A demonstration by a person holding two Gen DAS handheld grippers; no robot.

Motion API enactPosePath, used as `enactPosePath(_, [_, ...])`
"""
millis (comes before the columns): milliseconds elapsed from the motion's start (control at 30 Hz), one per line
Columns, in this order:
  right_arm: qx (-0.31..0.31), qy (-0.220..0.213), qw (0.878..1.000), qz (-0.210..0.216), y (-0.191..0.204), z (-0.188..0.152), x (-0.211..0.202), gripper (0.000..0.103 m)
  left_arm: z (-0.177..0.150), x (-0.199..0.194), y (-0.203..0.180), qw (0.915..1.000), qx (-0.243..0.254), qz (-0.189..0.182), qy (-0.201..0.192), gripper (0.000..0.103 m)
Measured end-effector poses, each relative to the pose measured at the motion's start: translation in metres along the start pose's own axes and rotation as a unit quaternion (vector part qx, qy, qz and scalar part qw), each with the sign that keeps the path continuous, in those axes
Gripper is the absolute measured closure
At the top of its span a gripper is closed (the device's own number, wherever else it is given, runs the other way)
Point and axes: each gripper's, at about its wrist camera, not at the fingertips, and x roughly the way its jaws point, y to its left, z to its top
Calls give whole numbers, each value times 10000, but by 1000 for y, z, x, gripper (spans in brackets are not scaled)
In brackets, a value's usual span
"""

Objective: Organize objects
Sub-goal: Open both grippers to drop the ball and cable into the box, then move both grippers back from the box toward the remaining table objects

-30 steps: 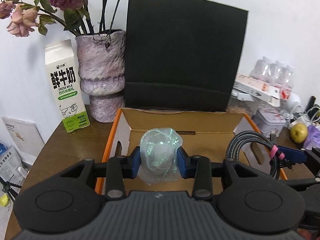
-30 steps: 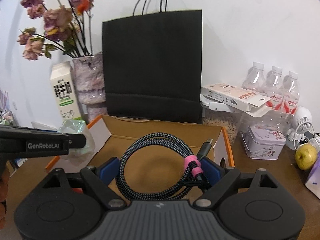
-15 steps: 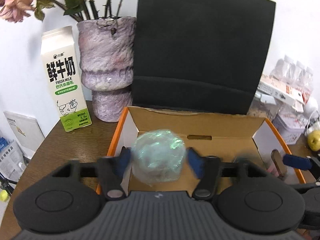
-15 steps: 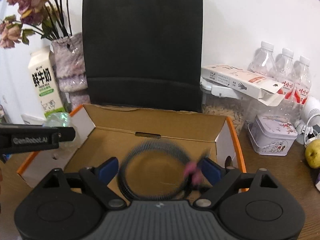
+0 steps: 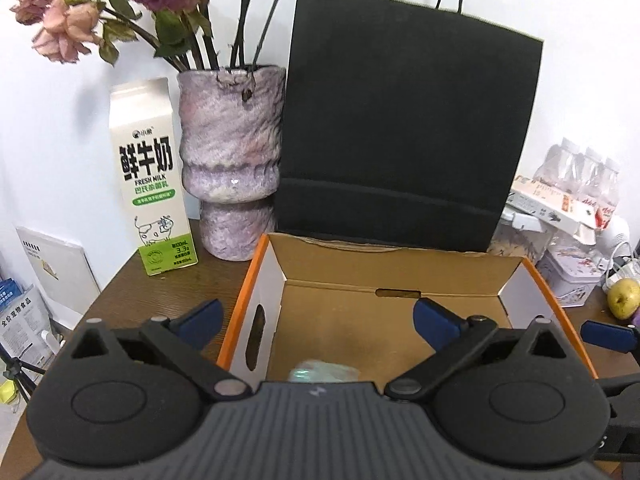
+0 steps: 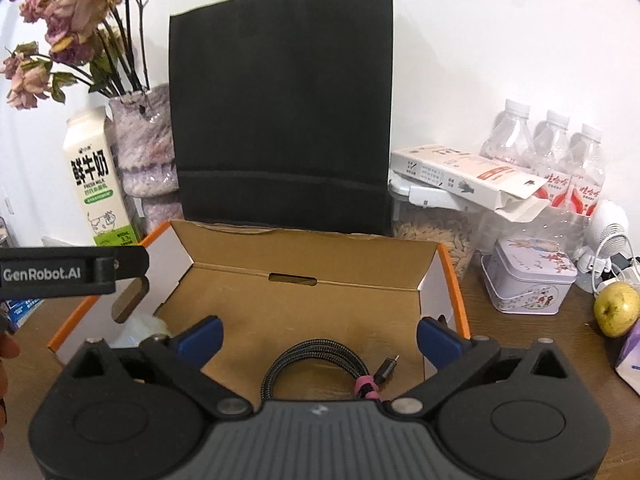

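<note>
An open cardboard box (image 5: 384,276) with orange edges stands on the wooden table; it also shows in the right wrist view (image 6: 304,264). My left gripper (image 5: 316,318) is open and empty above the box's left part. A crumpled iridescent plastic ball (image 5: 324,373) lies on the box floor just under it, partly hidden by the gripper body; it also shows in the right wrist view (image 6: 138,330). My right gripper (image 6: 319,336) is open and empty over the box's right part. A coiled braided cable (image 6: 320,364) with a pink tie lies on the box floor below it.
A black paper bag (image 5: 404,128) stands behind the box. A stone vase (image 5: 230,152) with dried flowers and a milk carton (image 5: 150,184) stand at the left. Water bottles (image 6: 548,160), a tin (image 6: 528,280), a carton (image 6: 464,176) and a pear (image 6: 616,308) crowd the right.
Both grippers have opened. The plastic ball has dropped from the left gripper into the box, and the coiled cable has dropped from the right gripper onto the box floor.
</note>
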Motion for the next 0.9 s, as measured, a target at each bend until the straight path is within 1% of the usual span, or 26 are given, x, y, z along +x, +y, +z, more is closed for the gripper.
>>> enactPosePath(267, [-5,-149,9999,-13,2,-6,-45,0,-9,-41,2,9999,124,-13,-119,0])
enactPosePath(567, [17,-363,9993,-10,8,-20,-105,0,-26,-103,6,9990,184,23,-396,0])
enactPosePath(767, [12,-545,9985,18,11,-36,-149,0,-42,-146,7,9980,243,-31,-583,0])
enactPosePath(900, [-20,-611,9981,48,13,-52,-175,0,-55,-169,7,9976,282,-96,-628,0])
